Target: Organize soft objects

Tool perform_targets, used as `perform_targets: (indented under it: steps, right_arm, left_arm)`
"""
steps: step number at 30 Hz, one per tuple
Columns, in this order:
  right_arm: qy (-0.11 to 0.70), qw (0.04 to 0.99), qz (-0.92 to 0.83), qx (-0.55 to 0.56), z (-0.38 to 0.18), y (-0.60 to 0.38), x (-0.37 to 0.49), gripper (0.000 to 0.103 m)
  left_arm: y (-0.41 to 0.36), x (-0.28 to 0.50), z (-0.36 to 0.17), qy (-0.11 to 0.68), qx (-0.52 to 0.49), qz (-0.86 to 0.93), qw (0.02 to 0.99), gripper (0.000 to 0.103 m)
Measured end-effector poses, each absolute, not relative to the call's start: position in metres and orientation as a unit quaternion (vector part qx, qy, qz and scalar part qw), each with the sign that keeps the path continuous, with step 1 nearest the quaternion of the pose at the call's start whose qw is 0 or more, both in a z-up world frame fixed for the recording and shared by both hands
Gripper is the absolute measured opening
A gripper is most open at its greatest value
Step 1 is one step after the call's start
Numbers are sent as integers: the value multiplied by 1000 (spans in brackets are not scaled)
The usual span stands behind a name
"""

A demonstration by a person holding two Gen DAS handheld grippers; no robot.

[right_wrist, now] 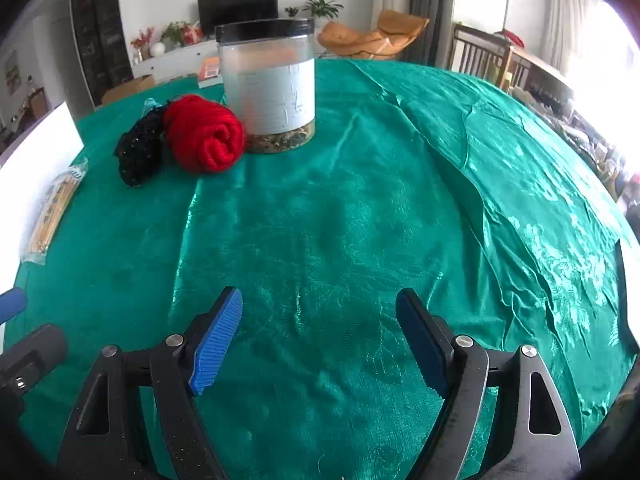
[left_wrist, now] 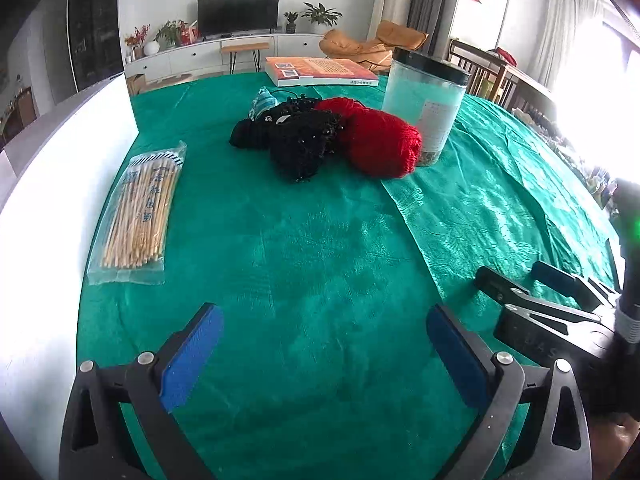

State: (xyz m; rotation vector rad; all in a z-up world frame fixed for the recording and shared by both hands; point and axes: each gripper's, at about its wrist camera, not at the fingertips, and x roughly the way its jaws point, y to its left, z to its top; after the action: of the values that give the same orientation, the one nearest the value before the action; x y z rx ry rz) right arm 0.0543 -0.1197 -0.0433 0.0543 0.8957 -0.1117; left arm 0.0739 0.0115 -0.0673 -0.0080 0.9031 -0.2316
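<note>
A red yarn ball lies on the green tablecloth, touching a black beaded knit piece on its left. A small blue-white striped fabric sits behind the black piece. In the right wrist view the red yarn and the black piece lie far left. My left gripper is open and empty, well short of the pile. My right gripper is open and empty over bare cloth; it also shows in the left wrist view at the right.
A clear jar with a black lid stands right of the yarn, also in the right wrist view. A bag of bamboo sticks lies at the left. A book lies at the far edge. A white wall borders the table's left.
</note>
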Motion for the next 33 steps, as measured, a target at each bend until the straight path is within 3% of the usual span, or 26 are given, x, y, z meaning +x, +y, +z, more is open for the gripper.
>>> perform_targets:
  steps: [8, 33]
  right_arm:
    - [438, 897, -51, 27, -47, -120, 48, 86]
    - [439, 897, -50, 27, -47, -119, 50, 87]
  left_arm:
    - [3, 75, -92, 455, 35, -89, 885, 103]
    - [5, 75, -91, 455, 33, -91, 885, 103]
